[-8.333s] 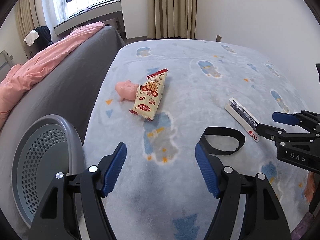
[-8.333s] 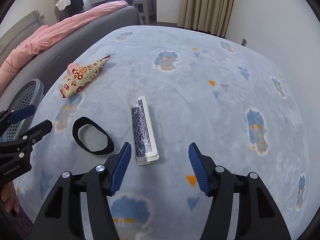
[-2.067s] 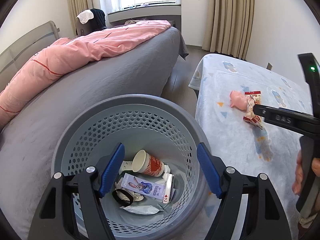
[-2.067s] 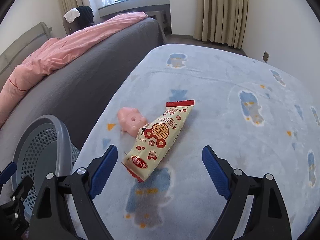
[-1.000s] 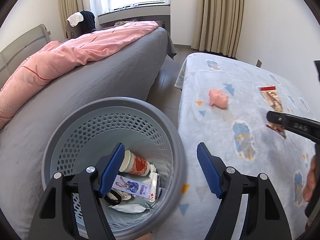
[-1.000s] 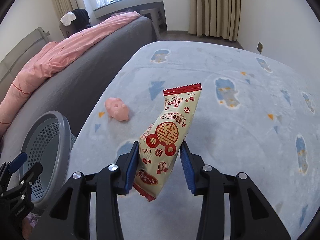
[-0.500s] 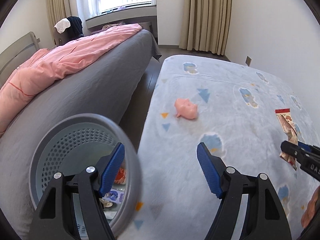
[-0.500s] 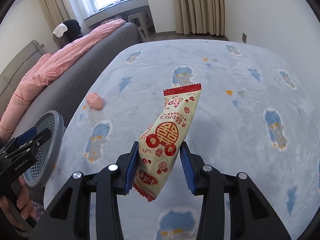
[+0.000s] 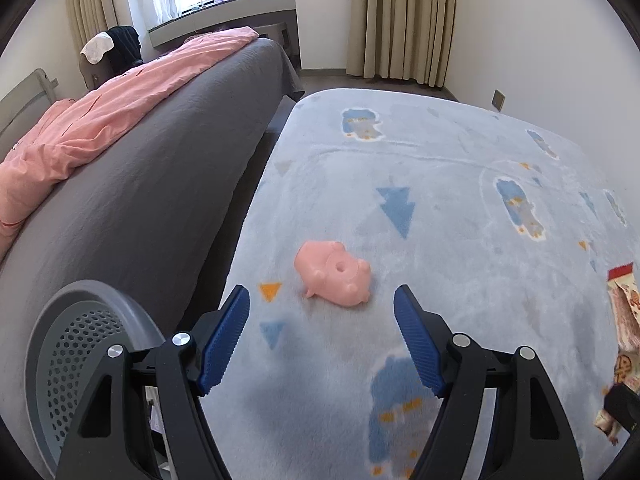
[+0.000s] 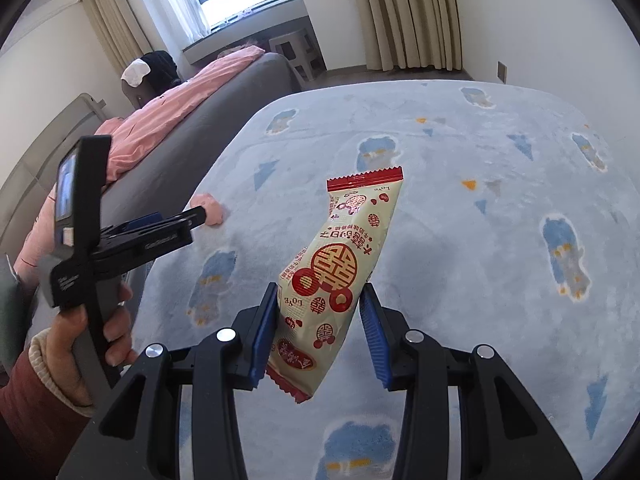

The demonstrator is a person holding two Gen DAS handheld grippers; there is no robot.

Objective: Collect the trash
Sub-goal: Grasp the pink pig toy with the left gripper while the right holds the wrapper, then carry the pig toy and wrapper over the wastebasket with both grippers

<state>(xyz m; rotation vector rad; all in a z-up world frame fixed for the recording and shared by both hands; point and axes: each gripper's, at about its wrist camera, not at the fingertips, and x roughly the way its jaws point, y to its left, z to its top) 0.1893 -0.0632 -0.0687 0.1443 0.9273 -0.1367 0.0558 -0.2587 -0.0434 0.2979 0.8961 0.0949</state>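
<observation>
My right gripper point(image 10: 320, 332) is shut on a cream snack wrapper point(image 10: 340, 268) with red prints and holds it above the blue rug; the wrapper also shows at the right edge of the left wrist view point(image 9: 624, 312). My left gripper point(image 9: 322, 340) is open and empty, just short of a pink toy pig point(image 9: 334, 272) lying on the rug. The left gripper also shows in the right wrist view point(image 10: 160, 228), its tips near the pig point(image 10: 210, 208). The grey perforated trash basket point(image 9: 80, 344) stands at lower left beside the rug.
A grey bed point(image 9: 152, 184) with a pink duvet point(image 9: 100, 124) runs along the rug's left side. The patterned light-blue rug point(image 9: 440, 184) stretches ahead to the curtains point(image 9: 400, 20) and white wall. A dark chair point(image 9: 116, 52) stands by the window.
My left gripper has swung right from above the basket to the pink pig on the rug. My right gripper closed on the wrapper, lifted it and drew back.
</observation>
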